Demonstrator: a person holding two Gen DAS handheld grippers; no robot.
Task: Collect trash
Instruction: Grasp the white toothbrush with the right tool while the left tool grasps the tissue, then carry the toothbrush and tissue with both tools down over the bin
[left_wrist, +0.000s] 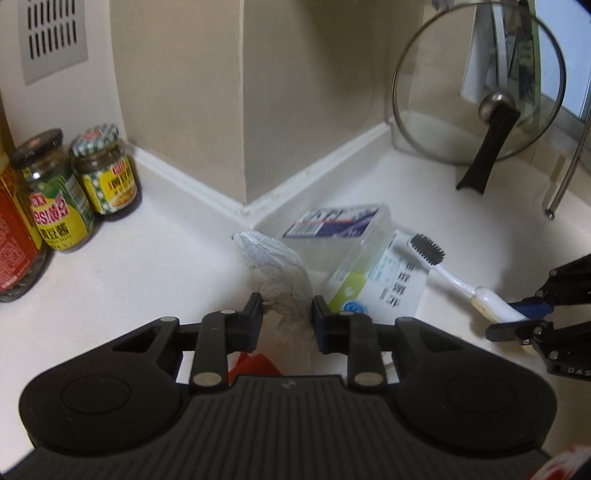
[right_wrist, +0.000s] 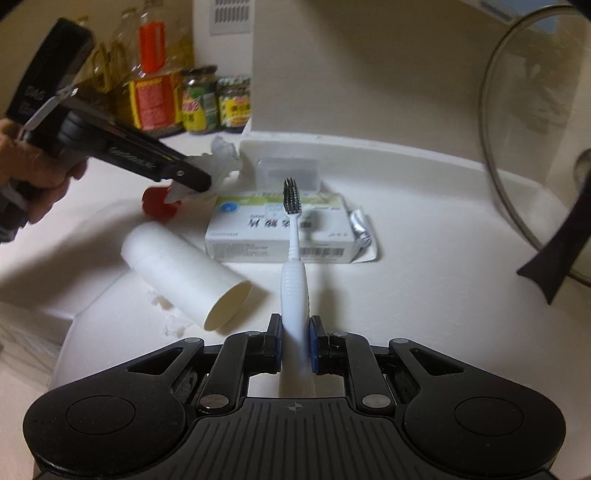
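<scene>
Right wrist view: the right gripper pinches the handle of a white toothbrush with dark bristles, head pointing away over a white-and-green cardboard box, likely lifted for disposal. Farther left, the left gripper clamps a crumpled clear plastic bag.

A crumpled white plastic bag sits pinched in the left tongs, raised off the table. A white toothbrush with dark bristles juts forward from the right tongs, above a flat medicine box. A white paper cup lies sideways beside a red cap and a clear plastic box.
</scene>
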